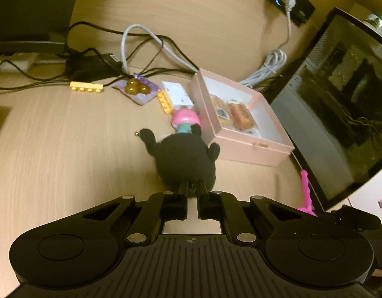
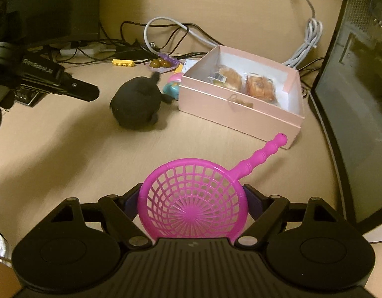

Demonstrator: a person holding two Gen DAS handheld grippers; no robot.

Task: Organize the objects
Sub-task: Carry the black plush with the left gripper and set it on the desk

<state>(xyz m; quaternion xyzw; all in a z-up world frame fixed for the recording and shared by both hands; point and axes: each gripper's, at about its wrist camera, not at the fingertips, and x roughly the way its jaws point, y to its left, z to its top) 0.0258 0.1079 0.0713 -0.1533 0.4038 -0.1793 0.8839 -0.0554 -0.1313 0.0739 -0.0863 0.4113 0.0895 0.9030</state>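
Evidently the left wrist view shows the left hand-held gripper [image 1: 191,186] drawn narrow, its tips at the near edge of the black plush toy [image 1: 183,159]; whether they pinch it I cannot tell. The pink box [image 1: 243,146], at two o'clock from the toy, looks the likely destination.

From the right wrist, the right hand-held gripper [image 2: 193,196] clamps the pink strainer [image 2: 193,201] across its bowl, handle aimed at one o'clock toward the box, above the tabletop [image 2: 66,154].

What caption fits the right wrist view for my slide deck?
Right gripper holds a pink toy strainer before a pink box of wrapped pastries; black plush toy beside it.
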